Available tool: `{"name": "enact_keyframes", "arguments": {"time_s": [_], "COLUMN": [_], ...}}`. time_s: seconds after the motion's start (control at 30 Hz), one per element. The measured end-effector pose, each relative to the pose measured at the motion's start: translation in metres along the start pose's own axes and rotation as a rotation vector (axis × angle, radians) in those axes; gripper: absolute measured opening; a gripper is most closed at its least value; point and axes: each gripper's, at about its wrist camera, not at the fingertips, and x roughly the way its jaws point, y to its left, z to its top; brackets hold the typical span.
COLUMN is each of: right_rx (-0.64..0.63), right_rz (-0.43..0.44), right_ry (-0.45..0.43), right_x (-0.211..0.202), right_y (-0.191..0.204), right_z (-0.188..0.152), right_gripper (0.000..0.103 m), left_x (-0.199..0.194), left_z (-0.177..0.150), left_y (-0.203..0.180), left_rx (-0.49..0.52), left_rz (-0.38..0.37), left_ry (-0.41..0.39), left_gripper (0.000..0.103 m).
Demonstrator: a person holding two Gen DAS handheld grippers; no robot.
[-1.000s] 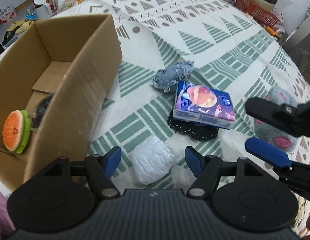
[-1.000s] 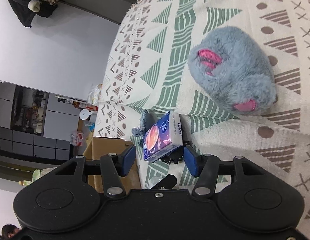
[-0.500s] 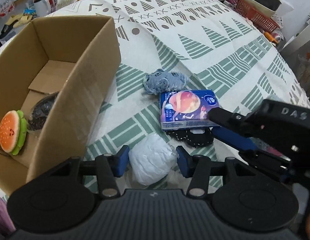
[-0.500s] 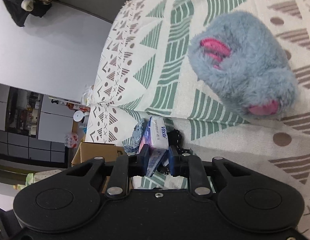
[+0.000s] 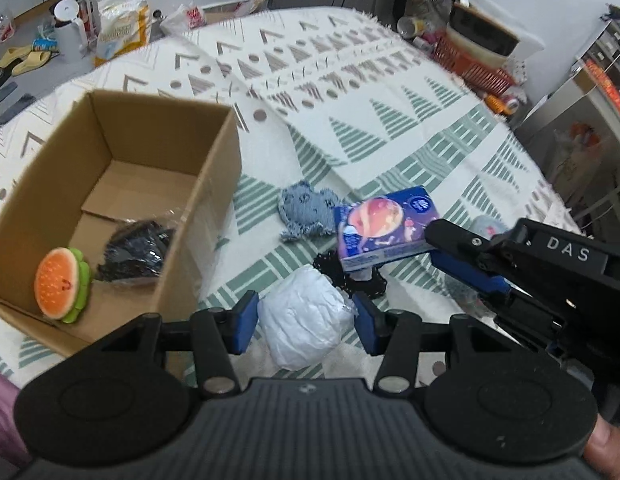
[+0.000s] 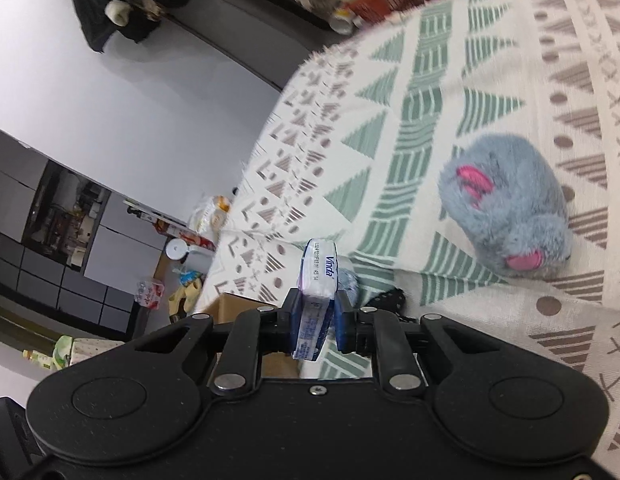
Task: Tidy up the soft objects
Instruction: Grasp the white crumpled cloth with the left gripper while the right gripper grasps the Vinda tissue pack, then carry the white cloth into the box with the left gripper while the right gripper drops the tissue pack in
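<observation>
The blue rectangular tissue pack with a planet print (image 6: 318, 280) is clenched edge-on between the blue pads of the right tongs (image 6: 316, 326); the right wrist view shows its narrow side with the word "Vinda". The left wrist view shows what that view hides: the pack's broad printed face (image 5: 384, 232), tilted and lifted above the black lacy fabric piece (image 5: 350, 276), with the right tongs (image 5: 450, 256) coming in from 3 o'clock.

The left tongs (image 5: 303, 322) are released, their two blue pads spread on either side of the white crinkled plastic-wrapped bundle (image 5: 305, 328) without pressing it. This bundle is rounded and glossy and lies at 6 o'clock of the pack. At 10 o'clock of the pack lies one grey-blue knitted cloth (image 5: 307, 210), rumpled and frayed at the edge.

The fluffy grey plush toy with pink patches (image 6: 506, 216) shows clearly only in the right wrist view, at 2 o'clock of the tongs, well apart from the pack; the left wrist view gives just a sliver of it behind the right tongs.

The open brown cardboard box (image 5: 213, 168) stands at 9 o'clock in the left wrist view. Inside it are two things: one round orange-and-green burger plush (image 5: 61, 290) against the near wall and one dark fabric piece in clear plastic (image 5: 137, 254) beside it. Only a corner of the box shows in the right wrist view.

Everything rests on the table under a cream woven cloth with green and brown triangles (image 5: 390, 120).
</observation>
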Motion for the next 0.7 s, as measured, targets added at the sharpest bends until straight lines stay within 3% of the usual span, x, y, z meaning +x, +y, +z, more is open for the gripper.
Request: {"name": "enact_keyframes", "arguments": {"time_s": [0.17, 0.7], "right_rx": [-0.049, -0.191], "right_rz": [0.029, 0.051], "right_ry": [-0.039, -0.033], "right_x": [-0.015, -0.014], "right_y": [0.022, 0.08], "right_z": [-0.005, -0.034], "right_gripper": [0.017, 0.017], "left_x": [-0.028, -0.068], "left_z": [0.005, 0.023], "left_y": [0.012, 0.085], "left_rx": [0.009, -0.048], "left_rz": [-0.02, -0.001], "left_ry": [-0.047, -0.122], "left_gripper": [0.05, 0.05]}}
